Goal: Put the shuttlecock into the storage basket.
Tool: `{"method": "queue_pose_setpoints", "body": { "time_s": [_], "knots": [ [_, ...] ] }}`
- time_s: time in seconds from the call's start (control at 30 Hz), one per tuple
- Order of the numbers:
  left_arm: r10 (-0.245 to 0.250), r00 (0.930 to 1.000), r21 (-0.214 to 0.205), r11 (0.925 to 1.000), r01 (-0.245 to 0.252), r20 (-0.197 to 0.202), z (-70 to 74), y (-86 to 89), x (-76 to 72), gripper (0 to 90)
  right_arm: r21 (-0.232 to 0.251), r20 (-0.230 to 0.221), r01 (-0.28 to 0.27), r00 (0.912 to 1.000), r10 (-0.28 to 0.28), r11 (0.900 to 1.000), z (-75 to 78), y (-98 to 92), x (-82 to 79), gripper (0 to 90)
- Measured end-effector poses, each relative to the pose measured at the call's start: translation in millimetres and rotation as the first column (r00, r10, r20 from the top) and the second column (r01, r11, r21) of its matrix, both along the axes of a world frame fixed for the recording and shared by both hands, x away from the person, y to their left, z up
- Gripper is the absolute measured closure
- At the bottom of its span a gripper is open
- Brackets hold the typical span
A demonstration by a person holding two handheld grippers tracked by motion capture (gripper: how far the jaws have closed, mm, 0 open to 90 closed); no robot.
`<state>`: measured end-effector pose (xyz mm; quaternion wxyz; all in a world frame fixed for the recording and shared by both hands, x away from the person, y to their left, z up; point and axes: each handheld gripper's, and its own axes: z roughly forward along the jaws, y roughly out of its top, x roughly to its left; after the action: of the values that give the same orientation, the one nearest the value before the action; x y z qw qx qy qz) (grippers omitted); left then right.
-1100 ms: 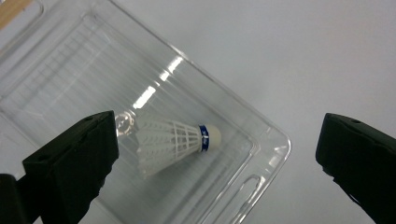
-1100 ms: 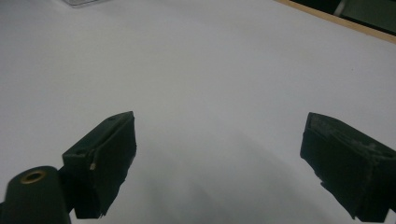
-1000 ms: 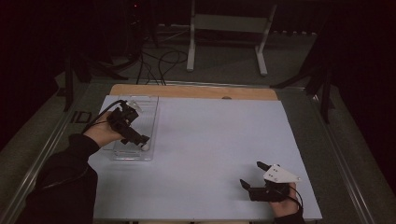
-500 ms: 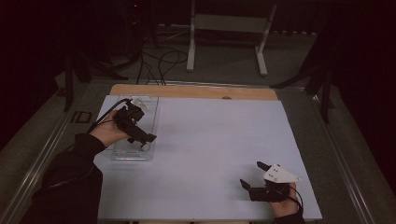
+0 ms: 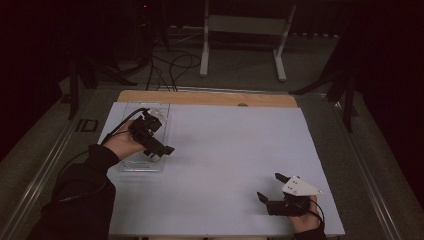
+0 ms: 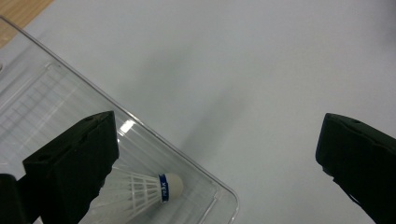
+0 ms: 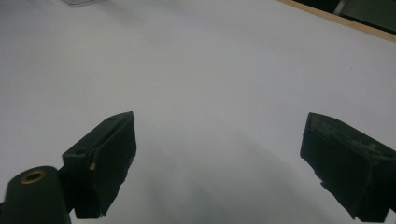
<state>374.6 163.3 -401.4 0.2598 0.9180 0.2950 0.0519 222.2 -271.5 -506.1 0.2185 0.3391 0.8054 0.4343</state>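
Note:
A white shuttlecock (image 6: 140, 191) with a blue band lies in the near corner of a clear plastic tray (image 6: 60, 100). The same tray (image 5: 150, 167) sits at the left of the white table sheet. My left gripper (image 5: 162, 152) hovers over the tray's right rim, jaws wide open with nothing between them; in the left gripper view (image 6: 219, 154) the shuttlecock lies just beside the left jaw. My right gripper (image 5: 270, 187) rests low near the front right of the sheet, open and empty, and its own view (image 7: 219, 154) looks across bare white surface.
The white sheet (image 5: 235, 150) covers most of the table, with a wooden strip (image 5: 210, 98) along its far edge. Beyond the table stand a metal stand (image 5: 242, 45), cables on the floor and dark equipment. Metal rails (image 5: 50, 160) run along the table sides.
My left gripper has shifted to the right across the tray, toward its right rim. The right gripper has stayed put.

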Motion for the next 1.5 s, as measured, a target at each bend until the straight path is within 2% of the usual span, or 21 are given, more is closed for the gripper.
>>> {"method": "queue_pose_setpoints", "body": {
  "time_s": [0.2,0.47,0.57,0.67,0.97,1.03,1.3,1.5],
  "knots": [
    [-0.011,0.9999,-0.001,0.9999,0.011,0.012,-0.6,-6.2,-2.7,0.1,-0.001,0.001,0.001,1.0000,-0.001,1.0000,0.1,-0.2,-0.1,10.5],
    [-0.019,0.9998,-0.005,0.9998,0.019,-0.003,-4.2,-13.4,-3.7,0.1,-0.001,0.001,-0.002,1.0000,0.002,1.0000,0.0,0.0,0.0,10.5],
    [-0.017,0.9998,0.001,0.9998,0.017,0.004,-6.5,-15.6,-4.0,0.1,0.000,0.001,-0.002,1.0000,0.002,1.0000,0.2,-0.2,-0.1,10.5],
    [-0.008,1.0000,-0.015,0.9999,0.008,0.004,-8.1,-17.3,-5.3,0.1,0.000,0.002,-0.001,1.0000,0.001,1.0000,0.4,-0.1,-0.1,10.5],
    [-0.017,0.9998,-0.026,0.9995,0.017,0.007,-17.2,-25.3,-11.8,0.1,0.000,0.002,-0.001,1.0000,0.001,1.0000,0.4,0.0,-0.1,10.5],
    [-0.019,0.9998,-0.042,0.9989,0.019,0.008,-19.3,-27.2,-15.0,0.1,0.000,0.001,-0.001,1.0000,0.001,1.0000,0.3,0.1,-0.1,10.5],
    [-0.039,0.9992,-0.054,0.9978,0.039,0.008,-25.1,-33.1,-24.5,0.1,0.000,0.002,-0.003,1.0000,0.003,1.0000,0.5,-0.1,0.0,10.5],
    [-0.050,0.9987,-0.081,0.9954,0.050,0.008,-29.4,-34.8,-31.7,0.1,0.000,0.003,-0.003,1.0000,0.003,1.0000,0.7,-0.2,-0.2,10.5]
  ]
}}
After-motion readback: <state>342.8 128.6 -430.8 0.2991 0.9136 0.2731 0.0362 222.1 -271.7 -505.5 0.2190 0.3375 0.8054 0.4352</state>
